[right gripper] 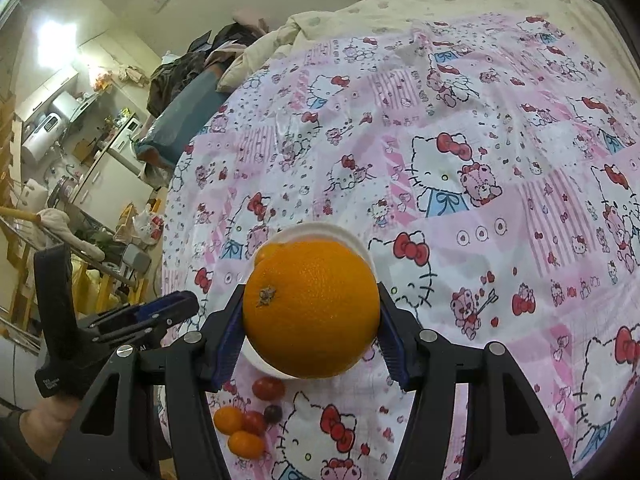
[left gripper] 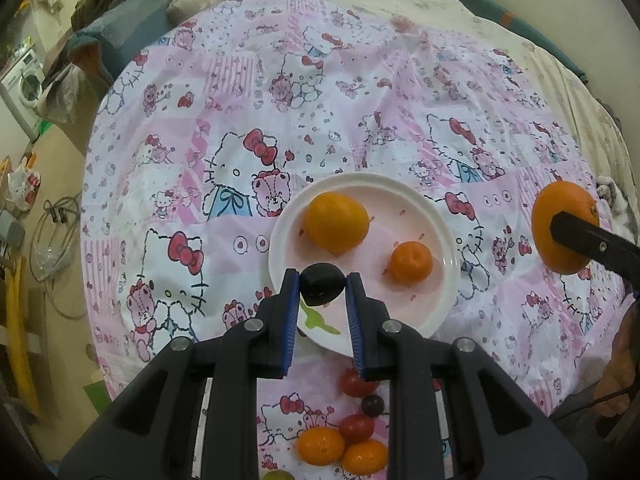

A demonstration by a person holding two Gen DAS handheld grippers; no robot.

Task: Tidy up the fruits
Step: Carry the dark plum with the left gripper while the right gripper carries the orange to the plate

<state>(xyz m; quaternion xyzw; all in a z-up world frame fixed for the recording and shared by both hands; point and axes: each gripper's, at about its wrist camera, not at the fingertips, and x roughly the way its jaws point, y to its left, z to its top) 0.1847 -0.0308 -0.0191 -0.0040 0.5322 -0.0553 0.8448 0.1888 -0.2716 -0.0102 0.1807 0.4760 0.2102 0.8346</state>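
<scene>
Two orange fruits (left gripper: 335,222) lie on white plate (left gripper: 436,216).

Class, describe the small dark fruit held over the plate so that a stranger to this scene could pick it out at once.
Start at the pink cartoon-cat cloth over the bed and find the white plate on it. At the plate's near edge, the left tongs pinch a small dark fruit. It is almost black, while the two fruits lying on the plate are orange.

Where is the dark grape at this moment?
In the left wrist view, the dark grape sits between the left gripper jaws, above the white plate's near edge.
</scene>
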